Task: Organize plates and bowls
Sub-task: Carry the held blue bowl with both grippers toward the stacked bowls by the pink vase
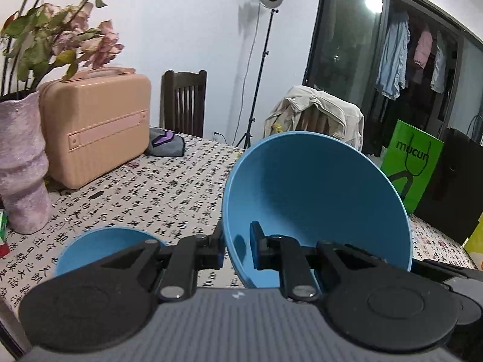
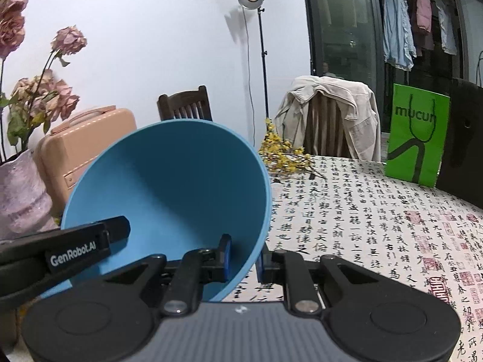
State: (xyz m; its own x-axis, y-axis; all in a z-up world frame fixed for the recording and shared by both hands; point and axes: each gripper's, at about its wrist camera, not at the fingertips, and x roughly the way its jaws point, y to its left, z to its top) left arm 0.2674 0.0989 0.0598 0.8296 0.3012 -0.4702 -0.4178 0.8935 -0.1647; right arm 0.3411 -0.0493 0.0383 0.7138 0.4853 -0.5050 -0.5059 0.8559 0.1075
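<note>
left wrist: big blue bowl (image 1: pixel 317 199) tilted up, mouth facing the camera

Large blue bowl (image 1: pixel 317 199) tilted above table, smaller blue bowl (image 1: pixel 102 241) resting below-left

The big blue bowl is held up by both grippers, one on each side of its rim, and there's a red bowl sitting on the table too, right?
Almost. Both the left gripper and the right gripper do pinch the big blue bowl by its rim, but the smaller bowl on the table is blue, not red. The left wrist view shows it.
</note>
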